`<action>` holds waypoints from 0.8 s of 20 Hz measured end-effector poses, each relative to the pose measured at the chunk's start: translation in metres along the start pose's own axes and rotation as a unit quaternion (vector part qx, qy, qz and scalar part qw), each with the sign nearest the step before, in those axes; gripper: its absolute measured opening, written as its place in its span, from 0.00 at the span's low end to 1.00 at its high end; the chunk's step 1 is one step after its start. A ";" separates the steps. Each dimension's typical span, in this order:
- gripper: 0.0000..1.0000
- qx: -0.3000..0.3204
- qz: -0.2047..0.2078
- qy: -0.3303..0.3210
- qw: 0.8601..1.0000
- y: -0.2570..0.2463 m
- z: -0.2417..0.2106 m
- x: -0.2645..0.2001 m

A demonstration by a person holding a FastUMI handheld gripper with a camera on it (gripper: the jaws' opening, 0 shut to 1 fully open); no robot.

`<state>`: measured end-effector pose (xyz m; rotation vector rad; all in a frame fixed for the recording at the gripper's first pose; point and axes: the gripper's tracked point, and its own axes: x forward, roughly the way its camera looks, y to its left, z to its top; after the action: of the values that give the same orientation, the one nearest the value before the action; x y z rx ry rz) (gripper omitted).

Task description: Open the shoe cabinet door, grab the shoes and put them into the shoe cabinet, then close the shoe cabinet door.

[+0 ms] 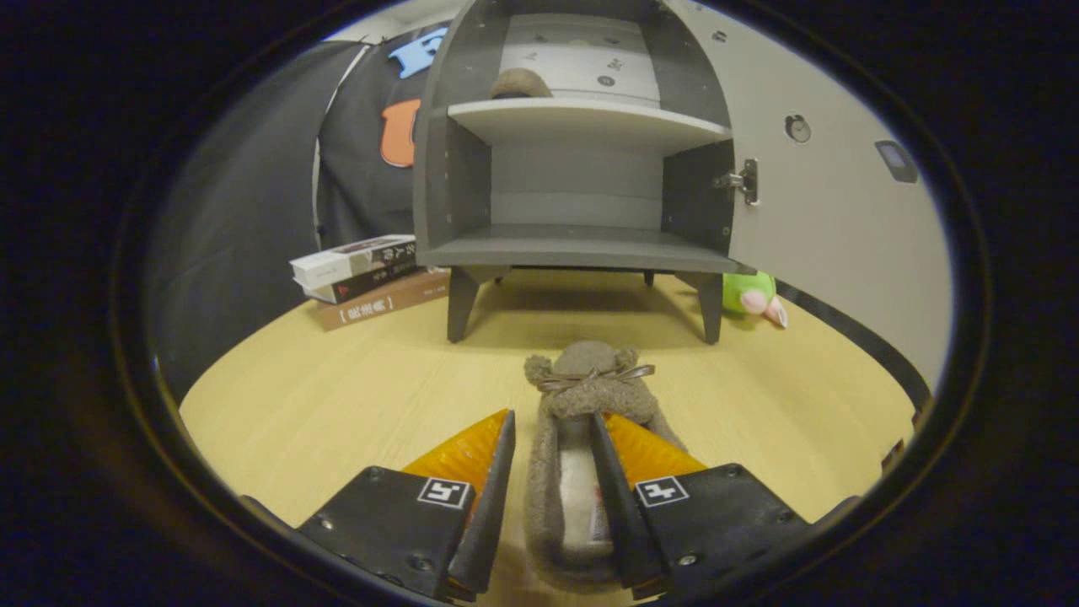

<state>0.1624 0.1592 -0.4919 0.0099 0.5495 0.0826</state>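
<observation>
A fuzzy grey-brown slipper (590, 379) with a small bow lies on the wooden table (337, 396), toe pointing at the shoe cabinet (582, 244). My gripper (552, 415) stands open over the slipper's heel end. One finger is inside the slipper's opening and the other is just outside its left wall, with a small gap to it. The grey cabinet stands beyond the slipper, its door (826, 194) swung open to the right. A second slipper (520, 83) rests on the upper shelf. The lower shelf is bare.
A stack of books (371, 278) lies left of the cabinet's legs. A green plush toy (750, 295) sits on the table under the open door. The booth's black cloth wall hangs behind and to the left.
</observation>
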 end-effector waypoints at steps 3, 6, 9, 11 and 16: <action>0.38 0.042 0.016 -0.038 0.998 -0.003 0.015 0.007; 0.18 0.083 0.056 -0.071 0.992 -0.007 0.022 -0.005; 0.05 0.074 0.031 -0.126 0.989 -0.023 0.034 -0.018; 0.04 0.048 0.054 -0.073 0.995 -0.007 0.017 -0.016; 0.34 0.033 0.038 -0.057 0.997 -0.001 0.012 -0.025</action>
<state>0.1478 0.1565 -0.4684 0.0993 0.4382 0.1379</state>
